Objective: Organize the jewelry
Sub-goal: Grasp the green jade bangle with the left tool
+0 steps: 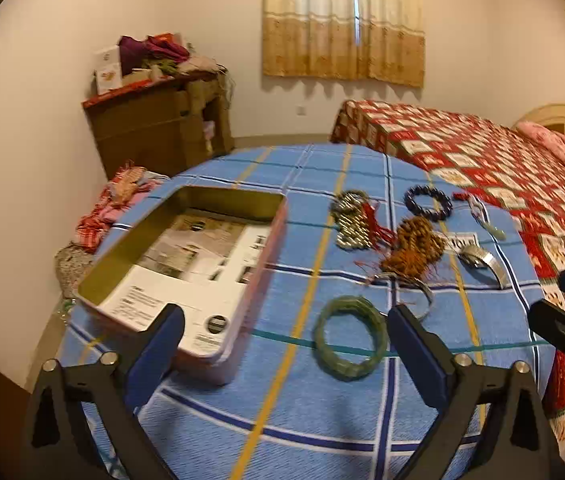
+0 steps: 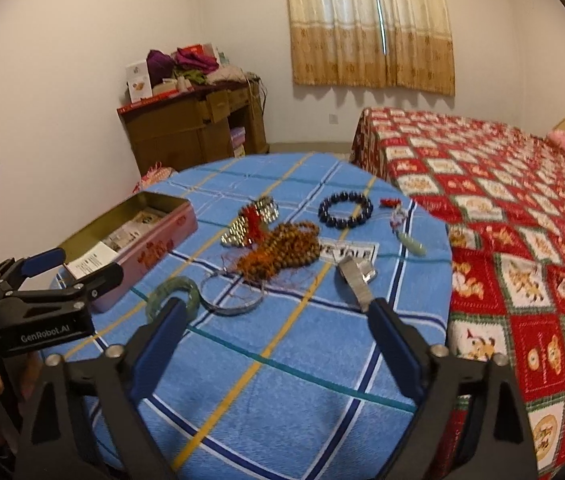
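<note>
An open pink tin (image 1: 186,276) lined with printed paper sits on the left of the blue plaid table; it also shows in the right wrist view (image 2: 138,248). Jewelry lies to its right: a green bangle (image 1: 349,338) (image 2: 173,295), a thin silver bangle (image 2: 231,294), brown beads (image 1: 414,250) (image 2: 282,252), a silver bead piece with a red tassel (image 1: 352,220), a dark bead bracelet (image 1: 428,203) (image 2: 345,210), a metal watch (image 1: 482,262) (image 2: 356,280) and a jade pendant (image 2: 412,246). My left gripper (image 1: 286,316) is open above the tin's near corner and the green bangle. My right gripper (image 2: 276,308) is open, holding nothing.
The round table (image 2: 282,380) has its edge close to a bed with a red patterned quilt (image 2: 522,220) on the right. A brown cabinet piled with clothes (image 1: 162,120) stands at the far wall. Fabric (image 1: 114,208) lies beyond the table's left edge.
</note>
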